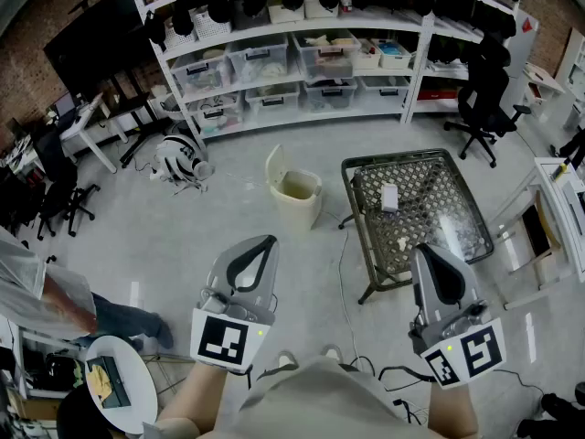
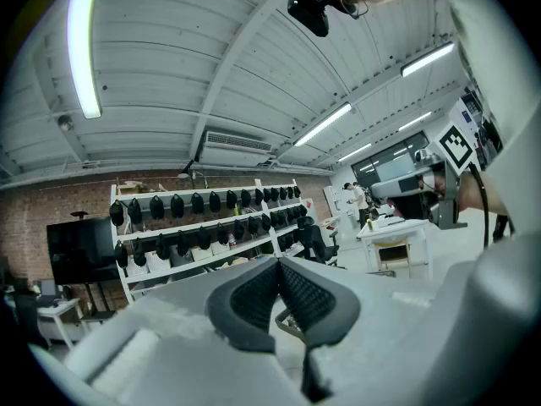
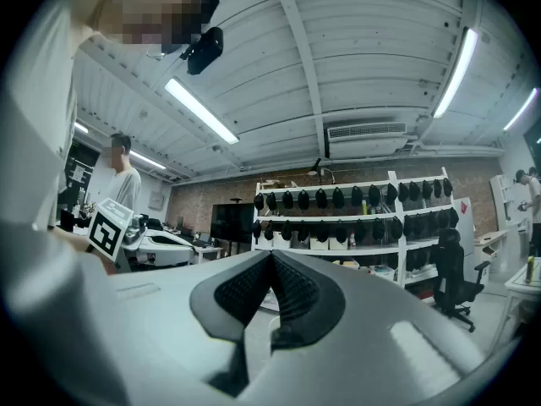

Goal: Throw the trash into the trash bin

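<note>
A cream trash bin with its lid tipped back stands on the floor ahead of me. To its right is a wire mesh table carrying a small white piece of trash and a paler scrap. My left gripper is held level near my body, short of the bin, shut with nothing in it. My right gripper hovers by the table's near edge, also shut and empty. In each gripper view the black pads meet at their tips with nothing between them.
White shelving with storage boxes and black caps lines the back wall. Office chairs stand at the right and left. A person and a small round table are at my lower left. Cables trail on the floor.
</note>
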